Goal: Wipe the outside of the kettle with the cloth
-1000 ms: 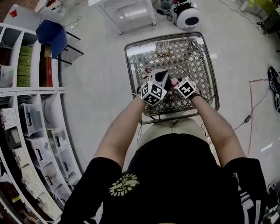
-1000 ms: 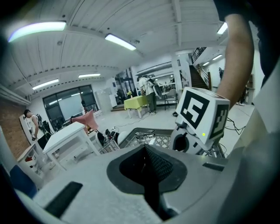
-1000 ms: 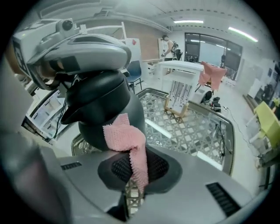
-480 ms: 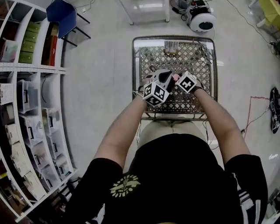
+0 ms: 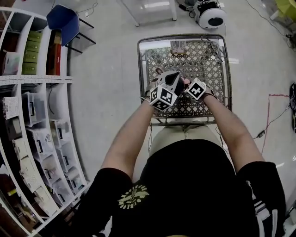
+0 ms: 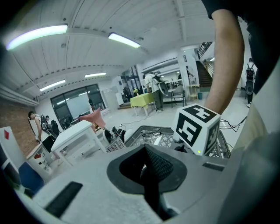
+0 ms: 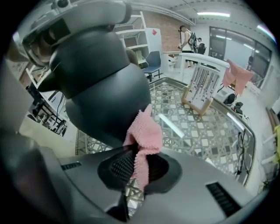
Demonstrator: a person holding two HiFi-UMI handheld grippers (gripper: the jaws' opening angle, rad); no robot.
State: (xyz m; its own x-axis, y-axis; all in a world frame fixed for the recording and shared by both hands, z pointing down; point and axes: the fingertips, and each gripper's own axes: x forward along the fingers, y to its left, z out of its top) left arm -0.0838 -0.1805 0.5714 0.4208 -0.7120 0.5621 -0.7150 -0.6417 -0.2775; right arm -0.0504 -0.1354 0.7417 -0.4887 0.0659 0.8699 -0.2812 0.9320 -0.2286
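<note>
A dark grey kettle (image 5: 172,81) hangs over the lattice-patterned glass table (image 5: 210,65). My left gripper (image 5: 166,88) holds it from above, shut on its top handle. In the left gripper view the pads (image 6: 158,164) meet and the kettle itself is hidden. In the right gripper view the kettle (image 7: 100,83) fills the left, spout pointing left, with the left gripper (image 7: 83,13) above it. My right gripper (image 7: 135,168) is shut on a pink cloth (image 7: 146,131), whose upper fold presses on the kettle's side. From the head, the cloth (image 5: 185,83) shows between both marker cubes.
A small wooden rack (image 7: 199,94) stands on the table (image 7: 197,131) at its far side. Storage shelves (image 5: 32,92) run along the left, with a blue chair (image 5: 60,23) beyond them. A white round device (image 5: 210,14) and a white table (image 5: 148,7) stand past the far edge.
My right gripper has sunk a little with the cloth along the kettle's side and rolled slightly. The left gripper and kettle have stayed about where they were.
</note>
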